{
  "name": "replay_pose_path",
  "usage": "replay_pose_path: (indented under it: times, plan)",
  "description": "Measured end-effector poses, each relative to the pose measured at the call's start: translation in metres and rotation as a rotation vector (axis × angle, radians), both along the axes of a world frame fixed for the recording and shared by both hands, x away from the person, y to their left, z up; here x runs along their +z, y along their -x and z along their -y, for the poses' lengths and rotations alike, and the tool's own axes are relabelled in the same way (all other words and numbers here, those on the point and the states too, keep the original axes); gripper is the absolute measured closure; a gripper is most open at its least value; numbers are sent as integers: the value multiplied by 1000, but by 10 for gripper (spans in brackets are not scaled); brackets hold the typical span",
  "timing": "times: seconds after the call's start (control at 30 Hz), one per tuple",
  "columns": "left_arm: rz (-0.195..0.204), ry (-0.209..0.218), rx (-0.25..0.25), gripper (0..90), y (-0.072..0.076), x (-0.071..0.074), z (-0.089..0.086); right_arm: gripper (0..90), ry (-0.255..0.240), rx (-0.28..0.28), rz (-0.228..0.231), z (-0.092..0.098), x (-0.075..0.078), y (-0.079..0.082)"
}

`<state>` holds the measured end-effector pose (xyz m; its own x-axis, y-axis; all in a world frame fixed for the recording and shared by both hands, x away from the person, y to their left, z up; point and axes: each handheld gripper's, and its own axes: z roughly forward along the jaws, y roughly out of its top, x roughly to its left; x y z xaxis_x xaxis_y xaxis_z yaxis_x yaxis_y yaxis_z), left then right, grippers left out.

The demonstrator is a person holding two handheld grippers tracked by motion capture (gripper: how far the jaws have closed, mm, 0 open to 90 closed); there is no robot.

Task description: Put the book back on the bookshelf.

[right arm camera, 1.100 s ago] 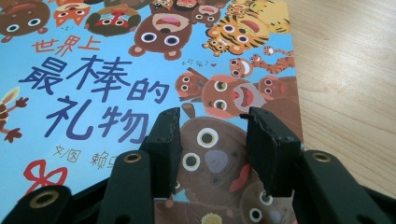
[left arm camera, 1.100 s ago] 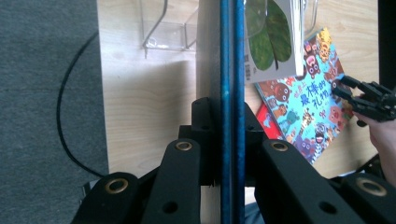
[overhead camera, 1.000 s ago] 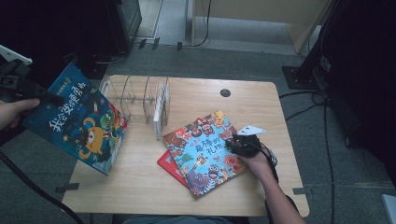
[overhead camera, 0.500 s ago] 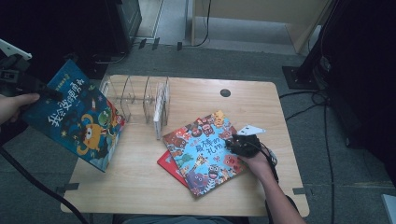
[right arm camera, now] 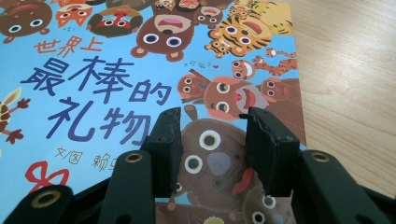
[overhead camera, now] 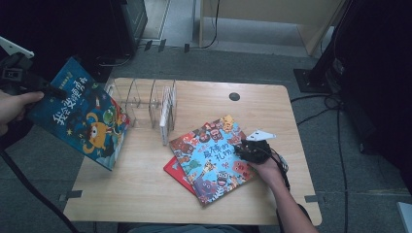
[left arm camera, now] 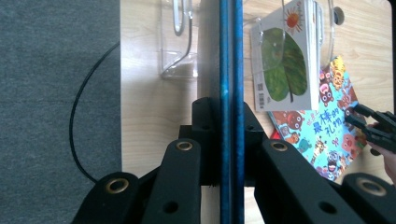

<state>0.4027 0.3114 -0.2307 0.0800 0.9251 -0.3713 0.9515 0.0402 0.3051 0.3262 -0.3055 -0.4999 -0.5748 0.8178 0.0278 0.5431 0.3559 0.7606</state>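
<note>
Left gripper [overhead camera: 29, 83] fingers clenched on dark blue book [overhead camera: 80, 114], held tilted above counter's [overhead camera: 145, 194] left edge, beside clear rack [overhead camera: 145, 104]. Right gripper [right arm camera: 214, 135] fingers released, resting over light blue book [overhead camera: 211, 158] lying atop red book [overhead camera: 175, 171].

The table [overhead camera: 145, 194] is pale wood with a smooth, matt grain — the book rack [overhead camera: 141, 99] on it is clear, shiny plastic. Both picture books, the dark blue one [overhead camera: 82, 114] and the light blue one [overhead camera: 211, 160], have glossy paper covers; the floor [overhead camera: 43, 160] looks like rough grey carpet.

The right gripper [right arm camera: 212, 140] hovers with jaws apart over the animal picture book [right arm camera: 116, 70] on the table [right arm camera: 345, 70].
</note>
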Motion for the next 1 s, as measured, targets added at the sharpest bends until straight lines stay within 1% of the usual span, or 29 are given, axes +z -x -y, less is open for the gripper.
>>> replay_pose_path:
  times: [0.07,0.27,0.47,0.57,0.6,0.73,0.87,1.0]
  plan:
    - [1,0,7,836,-4,-1,0,558,1,0,2,0,0,0]
    - [-4,40,18,838,-18,-5,-2,559,-2,6,2,0,0,0]
    - [16,35,17,836,-32,-7,2,550,-10,6,5,0,-1,1]
    - [16,42,21,836,-38,-9,2,542,-13,4,9,-1,-2,1]
    - [17,46,13,836,-40,-9,1,539,-13,6,10,-1,-2,2]
    - [19,58,22,836,-47,-11,-1,516,-14,12,16,-1,-2,4]
    - [24,59,22,835,-55,-12,-1,513,-16,13,20,-1,-3,5]
    - [17,58,19,835,-62,-14,0,503,-12,15,22,-1,-3,5]
